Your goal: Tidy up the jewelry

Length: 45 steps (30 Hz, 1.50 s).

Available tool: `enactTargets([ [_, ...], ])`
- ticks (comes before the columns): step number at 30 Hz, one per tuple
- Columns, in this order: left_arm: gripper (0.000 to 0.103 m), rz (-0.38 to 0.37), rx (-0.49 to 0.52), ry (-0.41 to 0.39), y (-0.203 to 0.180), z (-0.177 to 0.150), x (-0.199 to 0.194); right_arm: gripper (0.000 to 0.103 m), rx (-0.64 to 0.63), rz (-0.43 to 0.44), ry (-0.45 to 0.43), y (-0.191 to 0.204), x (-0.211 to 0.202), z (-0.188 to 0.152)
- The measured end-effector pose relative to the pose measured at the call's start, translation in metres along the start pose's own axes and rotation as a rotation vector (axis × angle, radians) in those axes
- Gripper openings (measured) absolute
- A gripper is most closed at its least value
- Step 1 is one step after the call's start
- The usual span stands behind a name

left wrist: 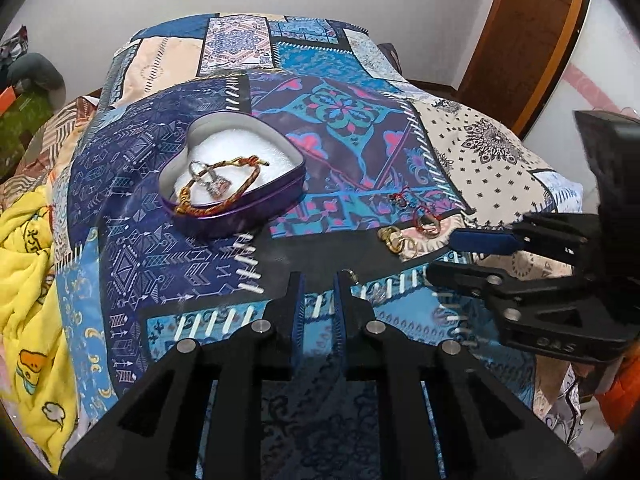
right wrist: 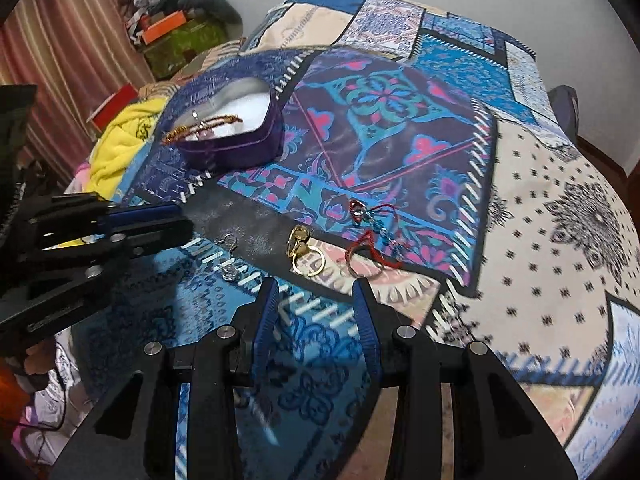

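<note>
A purple heart-shaped tin [left wrist: 240, 204] [right wrist: 240, 148] with white padding sits on the patchwork cover. It holds a braided bracelet [left wrist: 224, 176] and a silver piece [left wrist: 216, 186]. Loose on the cover lie gold earrings [left wrist: 394, 238] [right wrist: 300, 252], a red-string ring [left wrist: 426, 220] [right wrist: 368, 256], a red and blue beaded piece [right wrist: 360, 212] and a silver crystal earring [right wrist: 228, 268]. My left gripper [left wrist: 319, 278] [right wrist: 180, 220] is open and holds nothing; the silver earring's hook [left wrist: 352, 274] shows just right of its fingers. My right gripper [right wrist: 315, 286] [left wrist: 444, 252] is open, just short of the gold earrings.
The patchwork cover [left wrist: 340, 120] drapes a raised, rounded surface that falls away on all sides. A yellow blanket [left wrist: 28, 280] lies at the left, with boxes and bags [right wrist: 172, 28] beyond it. A wooden door [left wrist: 528, 40] stands at the back right.
</note>
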<state>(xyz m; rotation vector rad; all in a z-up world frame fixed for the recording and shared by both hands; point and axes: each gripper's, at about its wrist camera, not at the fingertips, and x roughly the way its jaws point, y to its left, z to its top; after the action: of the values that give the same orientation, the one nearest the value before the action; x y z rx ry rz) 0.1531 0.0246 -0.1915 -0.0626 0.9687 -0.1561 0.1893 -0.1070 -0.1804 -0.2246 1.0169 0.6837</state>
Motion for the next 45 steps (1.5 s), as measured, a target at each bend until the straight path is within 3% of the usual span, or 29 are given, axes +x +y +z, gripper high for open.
enactTargets([
  [4, 0.025, 0.003, -0.002, 0.000, 0.003, -0.004, 0.001, 0.035, -0.012, 0.003, 0.010, 0.001, 0.010, 0.003],
  [9, 0.030, -0.015, -0.005, 0.012, 0.004, -0.006, 0.005, 0.035, -0.047, -0.002, -0.007, 0.004, 0.015, 0.007],
  [12, 0.039, -0.039, 0.004, 0.007, -0.001, -0.007, 0.005, 0.025, -0.065, -0.009, -0.022, 0.006, 0.016, 0.007],
  [14, 0.040, -0.048, 0.010, 0.011, -0.003, -0.007, 0.006, 0.015, -0.072, -0.010, -0.023, 0.006, 0.016, 0.008],
  [25, 0.040, -0.102, 0.067, 0.049, -0.029, -0.003, 0.024, 0.015, -0.028, -0.010, -0.031, -0.007, -0.001, -0.006],
  [32, 0.040, -0.119, 0.038, 0.053, -0.033, 0.008, 0.039, 0.016, -0.017, -0.016, -0.019, -0.018, -0.014, -0.015],
  [35, 0.034, -0.096, 0.049, 0.047, -0.038, 0.009, 0.042, 0.016, -0.012, -0.004, 0.003, -0.019, -0.012, -0.019],
  [37, 0.024, -0.065, 0.068, 0.044, -0.041, 0.009, 0.044, 0.016, -0.006, 0.001, 0.008, -0.021, -0.012, -0.023],
  [42, 0.010, -0.062, 0.057, 0.042, -0.036, 0.010, 0.045, 0.016, 0.028, 0.023, 0.017, -0.027, -0.012, -0.028],
  [45, 0.009, -0.082, 0.033, 0.043, -0.031, 0.010, 0.045, 0.016, 0.047, 0.037, 0.019, -0.030, -0.012, -0.030],
])
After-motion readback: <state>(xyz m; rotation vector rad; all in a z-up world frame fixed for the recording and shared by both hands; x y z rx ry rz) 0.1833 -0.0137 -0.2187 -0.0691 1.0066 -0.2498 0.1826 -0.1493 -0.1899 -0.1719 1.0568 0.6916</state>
